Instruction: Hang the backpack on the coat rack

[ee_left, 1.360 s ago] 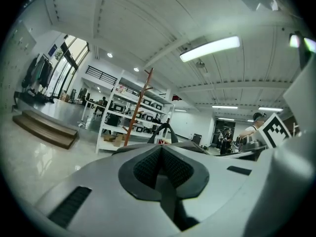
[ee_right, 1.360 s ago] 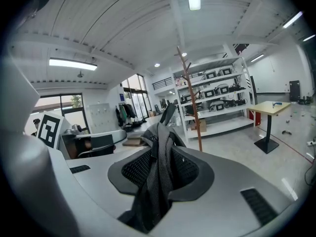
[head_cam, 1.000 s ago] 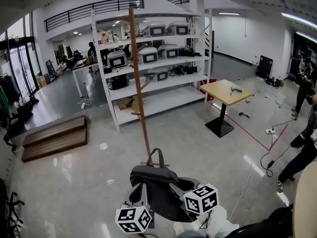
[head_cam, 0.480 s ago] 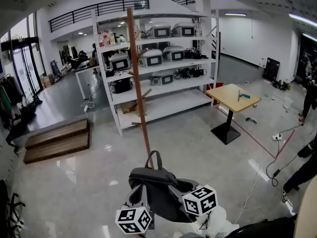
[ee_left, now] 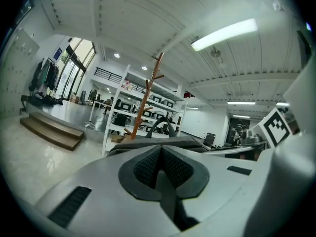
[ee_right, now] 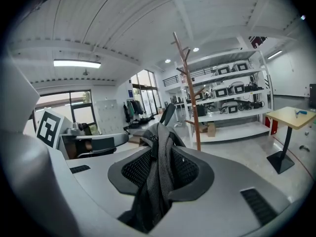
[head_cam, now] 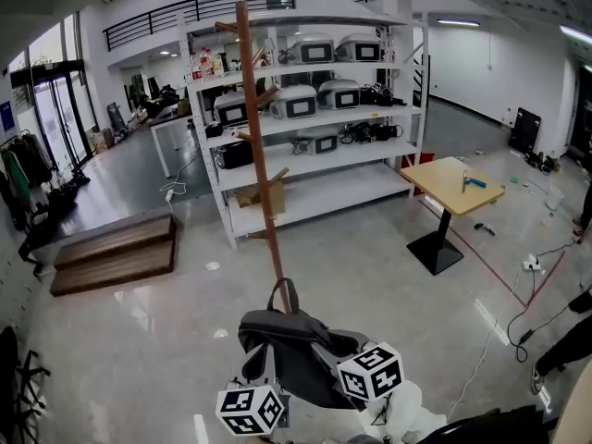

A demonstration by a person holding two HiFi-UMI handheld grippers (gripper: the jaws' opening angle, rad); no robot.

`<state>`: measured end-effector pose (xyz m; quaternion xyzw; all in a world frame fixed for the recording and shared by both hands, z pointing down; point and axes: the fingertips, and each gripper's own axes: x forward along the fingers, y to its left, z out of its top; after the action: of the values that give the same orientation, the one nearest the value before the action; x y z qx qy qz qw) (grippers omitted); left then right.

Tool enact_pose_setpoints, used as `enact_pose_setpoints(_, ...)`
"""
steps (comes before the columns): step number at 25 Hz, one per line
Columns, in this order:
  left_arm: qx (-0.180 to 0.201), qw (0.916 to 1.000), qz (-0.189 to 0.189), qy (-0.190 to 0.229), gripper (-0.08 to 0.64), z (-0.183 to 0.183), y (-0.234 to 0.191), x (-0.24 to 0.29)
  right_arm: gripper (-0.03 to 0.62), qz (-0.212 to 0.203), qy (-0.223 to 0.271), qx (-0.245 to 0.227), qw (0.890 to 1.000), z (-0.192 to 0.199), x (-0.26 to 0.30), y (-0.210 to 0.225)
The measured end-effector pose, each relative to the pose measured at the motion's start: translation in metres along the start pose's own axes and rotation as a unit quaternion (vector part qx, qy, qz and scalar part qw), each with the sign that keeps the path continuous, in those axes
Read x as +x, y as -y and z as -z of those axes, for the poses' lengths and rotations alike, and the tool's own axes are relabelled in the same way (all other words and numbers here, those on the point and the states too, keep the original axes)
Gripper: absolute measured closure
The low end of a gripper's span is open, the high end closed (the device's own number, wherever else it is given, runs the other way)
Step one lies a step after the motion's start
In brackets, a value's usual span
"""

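A dark grey backpack (head_cam: 298, 348) with a top loop handle hangs in the air between both grippers, low in the head view. My left gripper (head_cam: 263, 379) is shut on its left side; in the left gripper view (ee_left: 160, 169) the pads meet on a thin dark strip, and the bag's body (ee_left: 163, 143) lies just beyond. My right gripper (head_cam: 344, 363) is shut on grey fabric (ee_right: 159, 167) bunched between its pads. The brown wooden coat rack (head_cam: 257, 146) stands straight ahead, its pole rising behind the handle; it also shows as the rack (ee_left: 146, 105) and the rack (ee_right: 190, 93).
White shelving (head_cam: 305, 165) with equipment stands behind the rack. A yellow table (head_cam: 460, 185) is at the right, wooden steps (head_cam: 116, 252) at the left. Cables (head_cam: 523, 294) trail on the floor near a person's leg (head_cam: 564, 345). Clothes (head_cam: 20, 178) hang far left.
Both grippers and the backpack have advanced toward the coat rack; rack, shelving and table sit closer and further right in the head view. The grip on the bag is unchanged.
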<state>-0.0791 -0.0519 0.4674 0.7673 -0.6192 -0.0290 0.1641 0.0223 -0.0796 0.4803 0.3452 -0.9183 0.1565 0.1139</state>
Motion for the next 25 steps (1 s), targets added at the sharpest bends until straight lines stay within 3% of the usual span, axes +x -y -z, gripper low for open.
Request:
enact_pose_setpoints(10,0.001,0.9998,-0.02,-0.01,0.558,0.0,-0.014,0.028,0.482,-0.001,0.0,0.01,1.0,-0.007,0.023,0.032)
enact_pose_setpoints(25,0.006,0.9999,-0.008,0.006,0.558,-0.032,-0.043,0.092,0.482,-0.015,-0.008,-0.009,1.0,-0.036,0.081,0.054)
